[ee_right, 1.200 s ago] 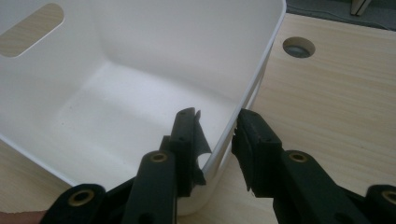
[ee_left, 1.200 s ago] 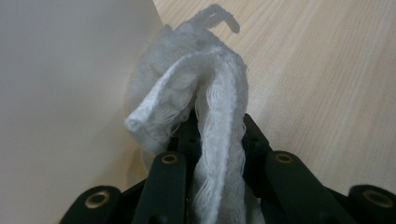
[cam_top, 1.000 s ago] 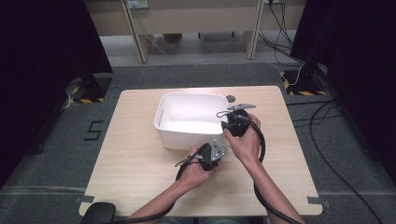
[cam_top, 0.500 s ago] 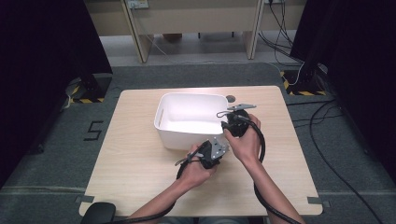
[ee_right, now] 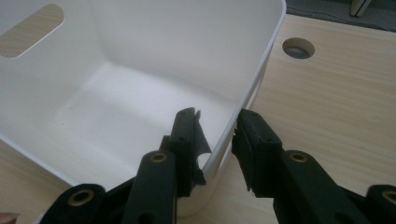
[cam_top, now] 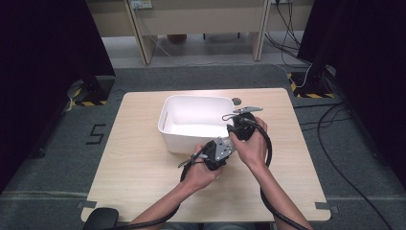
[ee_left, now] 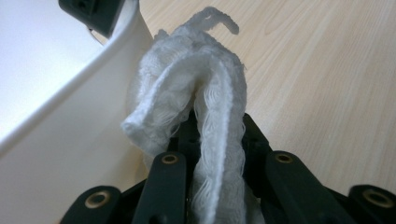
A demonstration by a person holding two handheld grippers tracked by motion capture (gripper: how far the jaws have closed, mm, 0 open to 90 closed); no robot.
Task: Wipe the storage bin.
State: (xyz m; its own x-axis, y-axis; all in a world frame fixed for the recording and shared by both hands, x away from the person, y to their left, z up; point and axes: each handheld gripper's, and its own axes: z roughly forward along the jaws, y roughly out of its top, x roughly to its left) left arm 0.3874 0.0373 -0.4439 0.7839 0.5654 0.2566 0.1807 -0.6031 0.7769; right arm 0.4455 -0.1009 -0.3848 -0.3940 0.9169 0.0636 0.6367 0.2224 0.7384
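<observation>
A white plastic bin (cam_top: 191,98) stands on the wooden table (cam_top: 139,158). My left gripper (cam_top: 221,147) hovers just outside the bin's near right corner, shut on a white knitted cloth (ee_left: 196,93) that bunches up between and over its jaws (ee_left: 217,126). The bin's outer wall (ee_left: 70,140) is close on the left in the left gripper view. My right gripper (ee_right: 217,126) straddles the bin's right rim (ee_right: 273,37), one jaw inside and one outside, pressing on the wall. In the high view the right gripper (cam_top: 233,128) sits at that rim.
The bin's inside looks bare, with a handle slot (ee_right: 30,30) in its far wall. A round cable hole (ee_right: 298,48) lies in the table just behind the bin. Both forearms come in from the front edge. Dark floor and cables (cam_top: 335,120) surround the table.
My left gripper has risen slightly with the cloth beside the bin's near wall. The right gripper and the bin have stayed where they were.
</observation>
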